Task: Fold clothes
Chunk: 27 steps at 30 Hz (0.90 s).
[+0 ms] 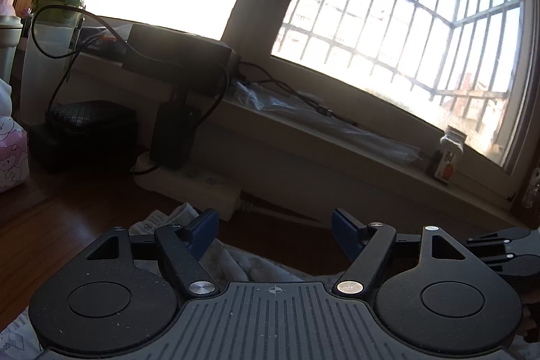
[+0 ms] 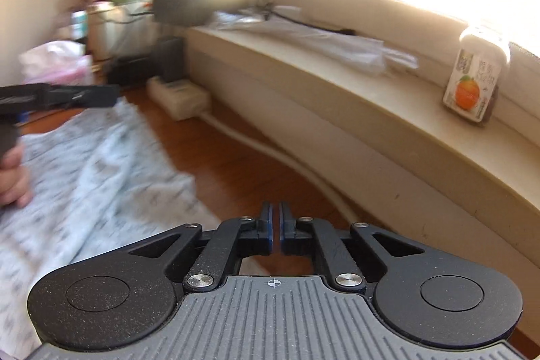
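Just now the left claw stands released, its blue pads wide apart, with the pale patterned garment lying crumpled on the brown bench directly beneath and behind its tips. To its right, the right claw is clenched almost fully on nothing, the garment spread to its left.

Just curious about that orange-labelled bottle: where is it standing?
The bottle stands on the windowsill, far right in the right wrist view, right of a clear plastic bag.
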Available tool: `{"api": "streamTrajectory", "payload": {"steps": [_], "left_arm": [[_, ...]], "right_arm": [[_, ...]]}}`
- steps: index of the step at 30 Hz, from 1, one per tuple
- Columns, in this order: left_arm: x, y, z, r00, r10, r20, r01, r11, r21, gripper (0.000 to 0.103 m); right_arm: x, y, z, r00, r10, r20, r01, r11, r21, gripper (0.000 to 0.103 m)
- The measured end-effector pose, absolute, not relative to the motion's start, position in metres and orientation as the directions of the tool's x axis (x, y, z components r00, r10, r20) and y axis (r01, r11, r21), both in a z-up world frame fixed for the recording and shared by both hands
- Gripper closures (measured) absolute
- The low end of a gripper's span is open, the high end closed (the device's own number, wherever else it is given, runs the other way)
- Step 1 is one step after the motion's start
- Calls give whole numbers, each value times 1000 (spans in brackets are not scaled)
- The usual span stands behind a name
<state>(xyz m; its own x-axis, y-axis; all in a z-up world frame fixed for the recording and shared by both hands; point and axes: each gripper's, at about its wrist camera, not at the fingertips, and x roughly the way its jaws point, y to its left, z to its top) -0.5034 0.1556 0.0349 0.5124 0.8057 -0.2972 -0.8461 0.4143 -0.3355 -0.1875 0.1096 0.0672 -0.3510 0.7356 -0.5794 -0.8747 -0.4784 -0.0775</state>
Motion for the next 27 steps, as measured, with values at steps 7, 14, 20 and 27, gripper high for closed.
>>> {"api": "streamTrajectory", "payload": {"steps": [7,14,20,27], "left_arm": [[-504,156,35,513,805,-299,-846,415,-335,26],[-503,157,35,511,805,-302,-847,412,-334,26],[-500,157,35,511,800,-315,-851,416,-321,26],[-497,158,35,502,802,-325,-857,411,-311,26]], "right_arm": [[-152,92,55,-351,640,-684,-845,-531,-64,69],[-141,98,45,-184,764,-619,-915,-363,-176,102],[-143,49,69,-304,741,-598,-882,-456,-116,96],[-154,-17,80,-316,731,-605,-868,-480,-125,87]]}}
